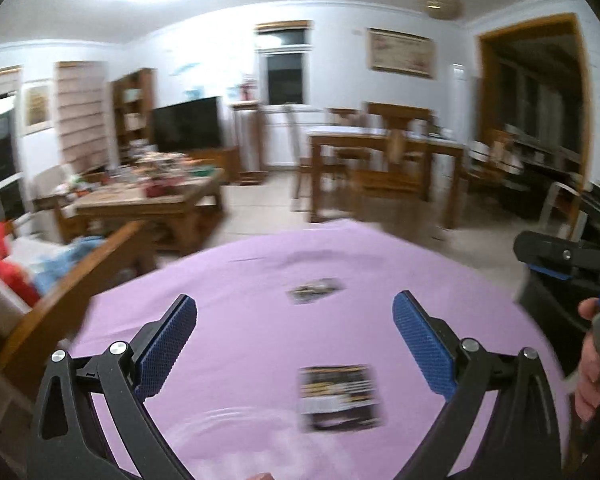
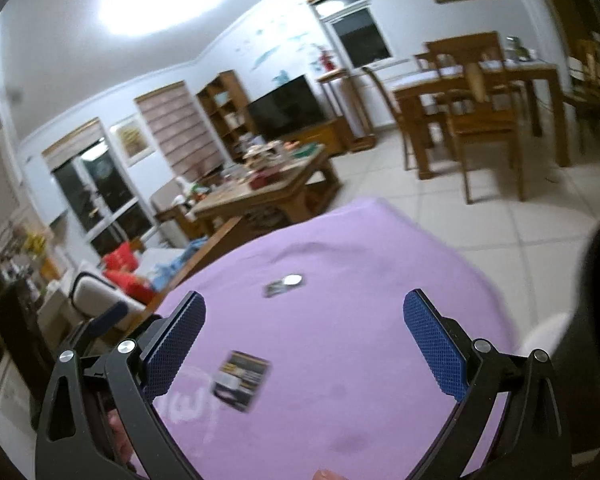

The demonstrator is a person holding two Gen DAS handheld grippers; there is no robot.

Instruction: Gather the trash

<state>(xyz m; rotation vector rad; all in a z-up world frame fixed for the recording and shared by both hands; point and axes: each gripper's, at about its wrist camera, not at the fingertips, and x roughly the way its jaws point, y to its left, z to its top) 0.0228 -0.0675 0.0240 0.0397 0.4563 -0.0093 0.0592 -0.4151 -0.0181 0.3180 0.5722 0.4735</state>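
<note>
Two dark printed wrappers lie flat on a purple cloth (image 1: 260, 336). The near wrapper (image 1: 339, 397) sits just ahead of my left gripper (image 1: 296, 308), which hovers open above the cloth with nothing between its blue pads. The far wrapper (image 1: 317, 290) lies further out, toward the cloth's far edge. From the right wrist I see the same near wrapper (image 2: 242, 378) and far wrapper (image 2: 283, 285) on the purple cloth (image 2: 360, 320). My right gripper (image 2: 304, 308) is open and empty above them. The right gripper (image 1: 556, 258) also shows at the left view's right edge, held by a hand (image 1: 592, 364).
A dark bin-like shape (image 2: 588, 320) stands at the right of the cloth. A wooden sofa arm (image 1: 80, 276) borders the cloth's left side. Beyond are a cluttered coffee table (image 1: 148, 196), a dining table with chairs (image 1: 384, 160) and tiled floor (image 2: 460, 220).
</note>
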